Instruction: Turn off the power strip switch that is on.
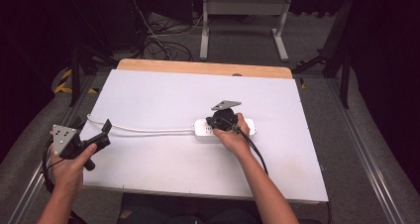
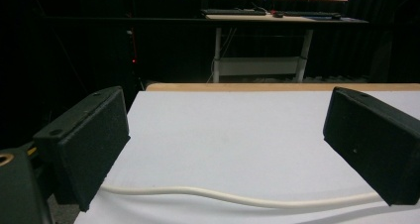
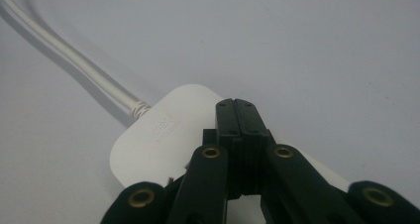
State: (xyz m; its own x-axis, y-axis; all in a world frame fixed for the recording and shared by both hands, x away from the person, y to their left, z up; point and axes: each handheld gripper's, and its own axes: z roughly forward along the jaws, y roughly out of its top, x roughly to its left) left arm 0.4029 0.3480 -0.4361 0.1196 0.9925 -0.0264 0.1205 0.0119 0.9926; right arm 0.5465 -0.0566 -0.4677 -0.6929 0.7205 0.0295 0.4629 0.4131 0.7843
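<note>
At the left edge of the white surface [image 1: 163,95], the left gripper [image 1: 101,135] is waiting with jaws spread wide over the white cord [image 2: 223,196], likely ready to steady it. Mid-surface, the right gripper [image 3: 236,110] is pressing its jaws together, nothing between them, down onto the power strip [image 3: 158,135], seemingly to push a switch.

Power strip [image 3: 163,135]: smooth white plastic, slight sheen. Cord [image 2: 237,196]: smooth white sheathing. Table [image 1: 163,92]: matt white top, bare wood far edge. Left tool [image 2: 233,149] pads [image 2: 94,144]: matt black, foam-like.
</note>
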